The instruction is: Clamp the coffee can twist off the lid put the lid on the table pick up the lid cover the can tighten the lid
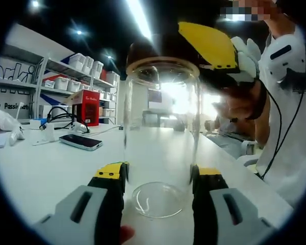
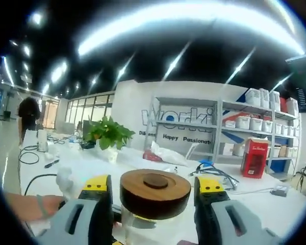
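Note:
A clear glass coffee can (image 1: 160, 117) stands upright on the white table (image 1: 46, 168). My left gripper (image 1: 159, 172) is shut on its lower part, one yellow-tipped jaw against each side. A round brown wooden lid (image 2: 154, 193) sits at the can's mouth, with my right gripper (image 2: 154, 185) shut on its rim. Under the lid the can's glass (image 2: 135, 224) shows. From the left gripper view, the lid (image 1: 153, 48) is a dark band atop the can, and the right gripper (image 1: 209, 45) comes in from the upper right, held by a gloved hand (image 1: 245, 56). Whether the lid is fully seated I cannot tell.
A phone (image 1: 81, 142), a red box (image 1: 86, 107) and cables (image 1: 61, 118) lie on the table to the left. Shelves with white bins (image 1: 84, 64) stand behind. A potted plant (image 2: 108, 133) and another red box (image 2: 255, 157) show past the lid. A forearm (image 2: 25, 206) lies low left.

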`<action>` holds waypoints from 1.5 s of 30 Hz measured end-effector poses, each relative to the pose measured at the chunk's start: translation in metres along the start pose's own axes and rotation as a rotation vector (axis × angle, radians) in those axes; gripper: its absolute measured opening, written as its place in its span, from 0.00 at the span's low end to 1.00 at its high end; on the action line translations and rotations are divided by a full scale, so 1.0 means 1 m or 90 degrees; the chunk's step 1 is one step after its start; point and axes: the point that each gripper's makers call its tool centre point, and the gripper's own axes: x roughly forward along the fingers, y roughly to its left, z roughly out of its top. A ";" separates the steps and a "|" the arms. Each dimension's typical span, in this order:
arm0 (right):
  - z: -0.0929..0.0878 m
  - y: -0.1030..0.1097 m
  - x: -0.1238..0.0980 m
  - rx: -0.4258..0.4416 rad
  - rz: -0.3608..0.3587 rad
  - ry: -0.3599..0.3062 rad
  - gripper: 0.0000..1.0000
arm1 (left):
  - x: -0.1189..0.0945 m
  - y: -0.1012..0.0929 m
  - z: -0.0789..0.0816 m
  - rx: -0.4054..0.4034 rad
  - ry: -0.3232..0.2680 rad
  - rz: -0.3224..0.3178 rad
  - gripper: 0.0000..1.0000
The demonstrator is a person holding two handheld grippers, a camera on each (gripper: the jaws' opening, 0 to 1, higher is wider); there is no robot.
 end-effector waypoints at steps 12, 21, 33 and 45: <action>0.011 0.006 -0.008 -0.022 0.113 -0.023 0.68 | 0.000 -0.001 -0.001 0.001 0.002 -0.002 0.42; 0.017 -0.005 -0.007 0.027 0.222 -0.038 0.65 | 0.002 -0.003 -0.001 0.001 0.003 -0.002 0.42; 0.009 -0.006 -0.005 0.016 0.348 -0.003 0.64 | 0.000 -0.002 -0.002 -0.001 0.005 -0.002 0.42; 0.028 0.006 -0.015 -0.018 0.489 -0.034 0.61 | 0.000 -0.001 -0.002 -0.001 0.006 -0.002 0.42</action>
